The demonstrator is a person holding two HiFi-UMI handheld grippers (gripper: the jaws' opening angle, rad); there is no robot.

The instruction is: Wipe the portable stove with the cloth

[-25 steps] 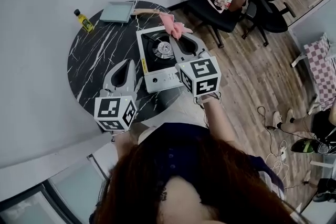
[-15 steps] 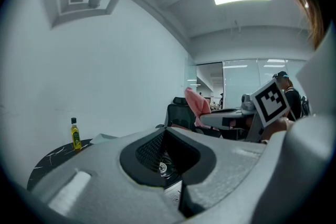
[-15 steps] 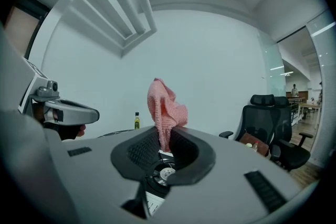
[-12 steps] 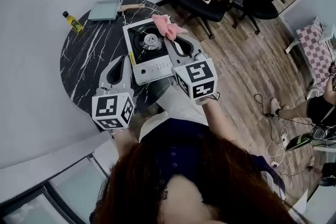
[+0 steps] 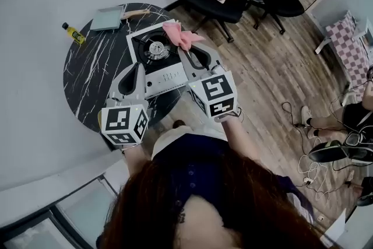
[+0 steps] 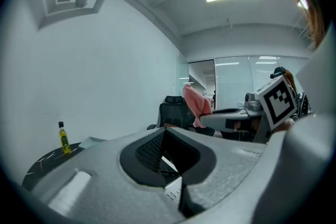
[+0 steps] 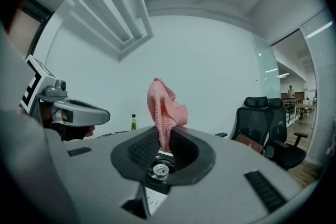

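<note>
Cloth [image 7: 166, 105] end out of sight inside right tool [image 7: 164, 132]

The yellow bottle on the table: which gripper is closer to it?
The left. The left gripper hovers beside the stove, on the side toward the bottle; the right gripper, holding the pink cloth, is over the stove's opposite edge.

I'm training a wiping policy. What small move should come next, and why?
Probably lower the right tongs: they are shut on the pink cloth, held over the stove and seemingly clear of it, so wiping can't start.
</note>
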